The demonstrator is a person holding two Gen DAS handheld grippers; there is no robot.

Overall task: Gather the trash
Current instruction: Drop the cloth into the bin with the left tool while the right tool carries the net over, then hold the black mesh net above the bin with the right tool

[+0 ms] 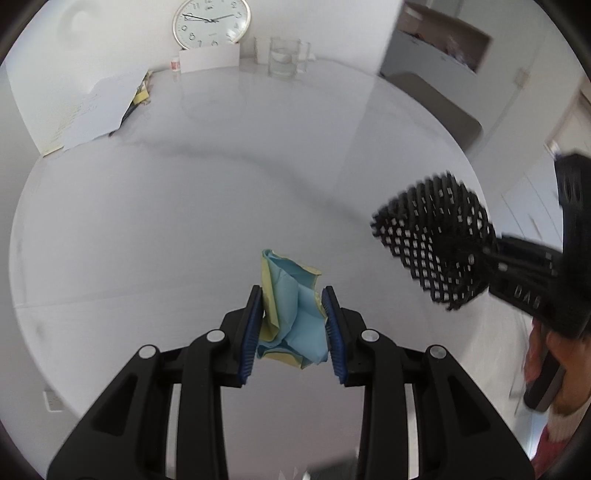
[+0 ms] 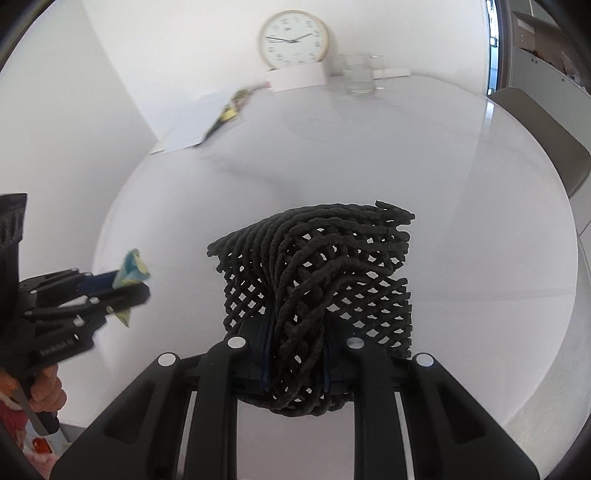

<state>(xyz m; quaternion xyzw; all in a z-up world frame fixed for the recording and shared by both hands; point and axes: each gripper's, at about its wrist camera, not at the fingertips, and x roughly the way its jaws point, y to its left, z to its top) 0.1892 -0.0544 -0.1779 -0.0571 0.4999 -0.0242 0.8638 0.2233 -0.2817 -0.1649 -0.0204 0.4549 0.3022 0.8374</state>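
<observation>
While the left gripper [image 1: 291,325] pinched crumpled paper [image 1: 291,314], the right gripper [image 2: 295,354] clamped a black mesh bag [image 2: 314,280]; best steadied mouth-up above the table [image 1: 184,221].

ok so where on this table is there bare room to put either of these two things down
Most of the white table is bare: the whole middle and near side under the crumpled paper and the black mesh piece. Crowded only along the far edge, where the clock, white card and glass mug stand, and the far-left corner with the loose papers.
</observation>
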